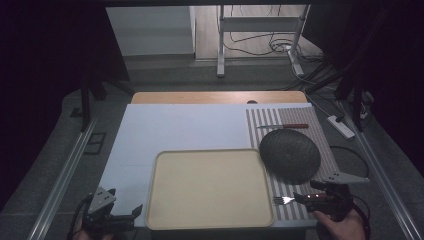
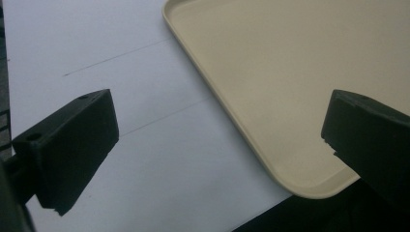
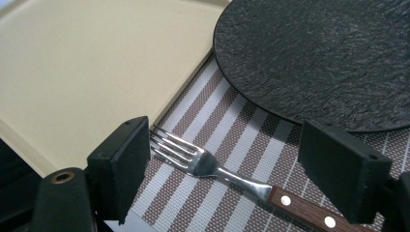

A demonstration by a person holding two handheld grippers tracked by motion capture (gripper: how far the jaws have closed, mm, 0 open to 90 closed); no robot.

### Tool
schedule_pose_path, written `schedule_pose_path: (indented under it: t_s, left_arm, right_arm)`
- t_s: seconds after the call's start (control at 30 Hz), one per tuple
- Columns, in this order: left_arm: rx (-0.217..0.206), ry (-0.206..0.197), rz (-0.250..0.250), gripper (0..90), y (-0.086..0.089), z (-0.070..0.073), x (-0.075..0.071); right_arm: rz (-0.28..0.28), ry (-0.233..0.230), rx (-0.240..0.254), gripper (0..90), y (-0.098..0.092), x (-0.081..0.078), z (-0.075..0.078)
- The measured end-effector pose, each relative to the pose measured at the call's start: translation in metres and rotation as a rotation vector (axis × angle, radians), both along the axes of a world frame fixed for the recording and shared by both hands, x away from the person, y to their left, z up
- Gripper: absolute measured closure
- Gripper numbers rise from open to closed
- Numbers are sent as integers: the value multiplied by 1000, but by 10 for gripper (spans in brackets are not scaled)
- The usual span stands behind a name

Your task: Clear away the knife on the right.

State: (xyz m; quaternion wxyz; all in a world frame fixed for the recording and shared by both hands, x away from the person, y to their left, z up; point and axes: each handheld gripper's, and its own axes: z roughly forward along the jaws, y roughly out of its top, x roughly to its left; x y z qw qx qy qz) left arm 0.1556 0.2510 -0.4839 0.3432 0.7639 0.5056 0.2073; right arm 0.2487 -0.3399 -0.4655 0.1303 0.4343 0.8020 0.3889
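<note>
High view: a beige tray (image 1: pixel 209 187) is seen on the white-covered worktop (image 1: pixel 170 127), with a dark round plate (image 1: pixel 290 155) and a knife (image 1: pixel 285 126) on the striped mat (image 1: pixel 320 137) beside it. The left tool (image 1: pixel 131 214) is held off the tray's near left corner. Left gripper view: jaws are spread wide, nothing between them. Right gripper view: the right tool (image 3: pixel 227 154) is spread, straddling a wooden-handled fork (image 3: pixel 227 171) lying on the mat, tines toward the tray; contact cannot be told.
</note>
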Motion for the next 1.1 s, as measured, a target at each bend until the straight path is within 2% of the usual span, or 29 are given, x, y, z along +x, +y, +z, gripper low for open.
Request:
schedule_pose_path:
  t_s: [0.4,0.8,1.0,1.1]
  left_arm:
    - [18,3,-12,0,-2,0,0]
    - [12,-1,-12,0,-1,0,0]
    - [10,0,-11,0,-1,0,0]
    - [11,0,-11,0,-1,0,0]
  right_arm:
    - [7,14,-15,146,2,1,-1]
    - [-20,10,-24,151,2,1,0]
    - [-14,33,-55,143,6,3,0]
    - [-11,23,-71,140,8,4,1]
